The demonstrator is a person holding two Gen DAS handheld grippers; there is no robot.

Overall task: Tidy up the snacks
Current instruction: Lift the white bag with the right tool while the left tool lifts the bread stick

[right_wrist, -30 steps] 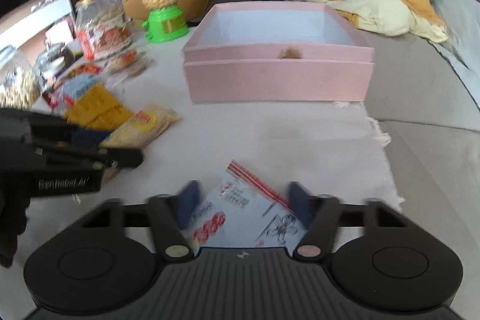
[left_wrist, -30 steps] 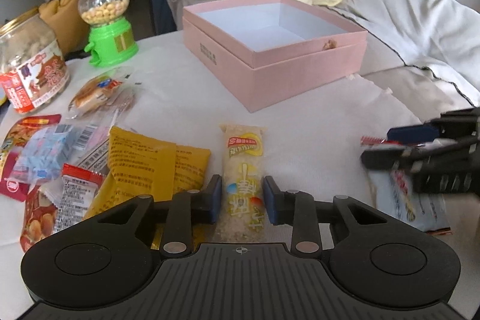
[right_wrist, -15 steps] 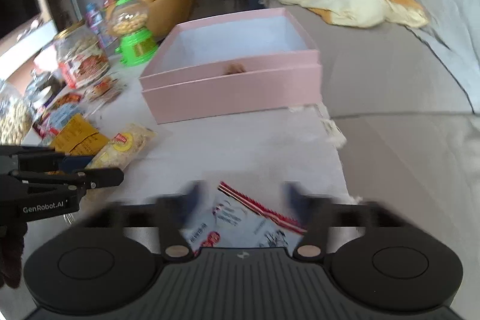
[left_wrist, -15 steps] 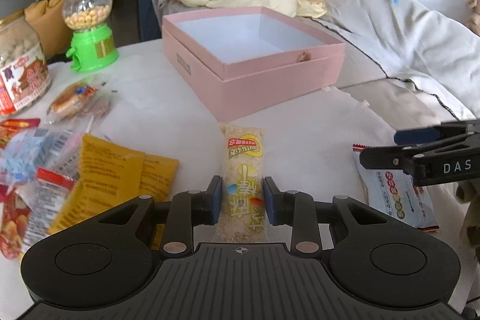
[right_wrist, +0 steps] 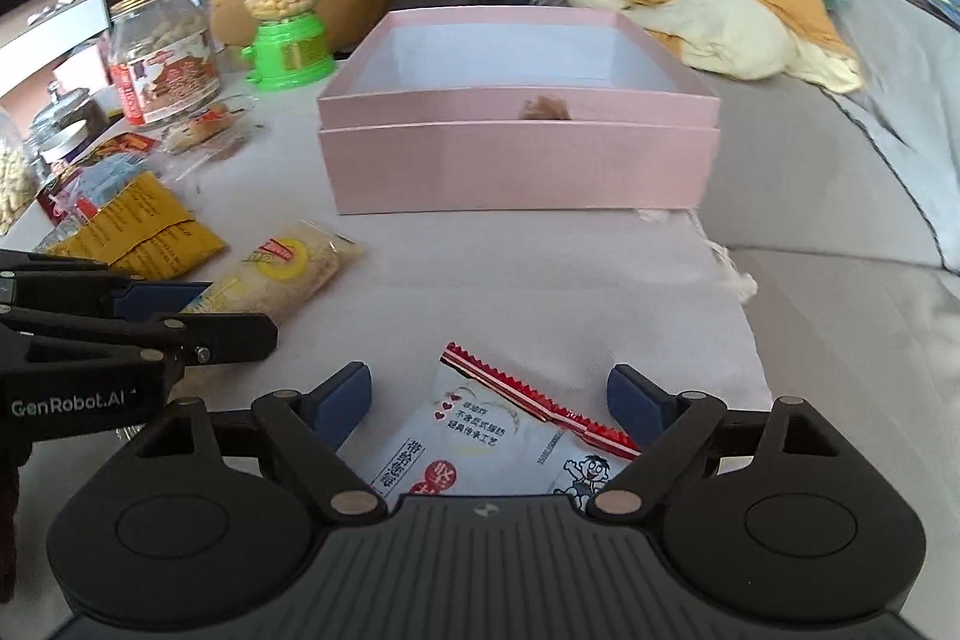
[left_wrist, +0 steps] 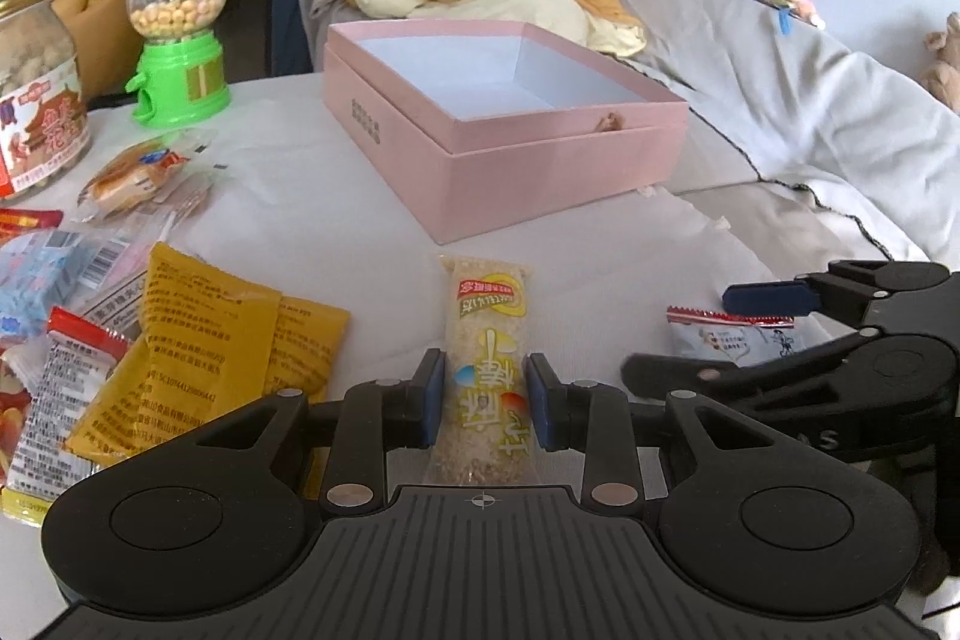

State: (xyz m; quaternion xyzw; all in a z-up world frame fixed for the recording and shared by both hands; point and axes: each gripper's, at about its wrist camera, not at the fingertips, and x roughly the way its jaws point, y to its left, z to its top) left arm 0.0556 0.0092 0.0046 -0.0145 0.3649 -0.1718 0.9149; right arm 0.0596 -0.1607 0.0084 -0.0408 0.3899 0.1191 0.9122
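White-clothed table (left_wrist: 336, 196), pink box (left_wrist: 504, 142) behind: left hand-held gripper (left_wrist: 485, 391) clenches the rice bar (left_wrist: 489, 376); right hand-held gripper (right_wrist: 489, 400), jaws just opened, straddles the white packet (right_wrist: 498, 442) and should close squarely before lifting boxward.

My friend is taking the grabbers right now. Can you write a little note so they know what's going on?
Left gripper: fingers closed on the yellow rice bar, which is on the white cloth.
Right gripper: fingers have just been opening; the white and red packet lies loose between them.
Pink box: open, nothing in it yet.
Yellow packets and other snacks wait at the left gripper's side.
Left to do: put the bar, the packet and the rest in the box, probably.
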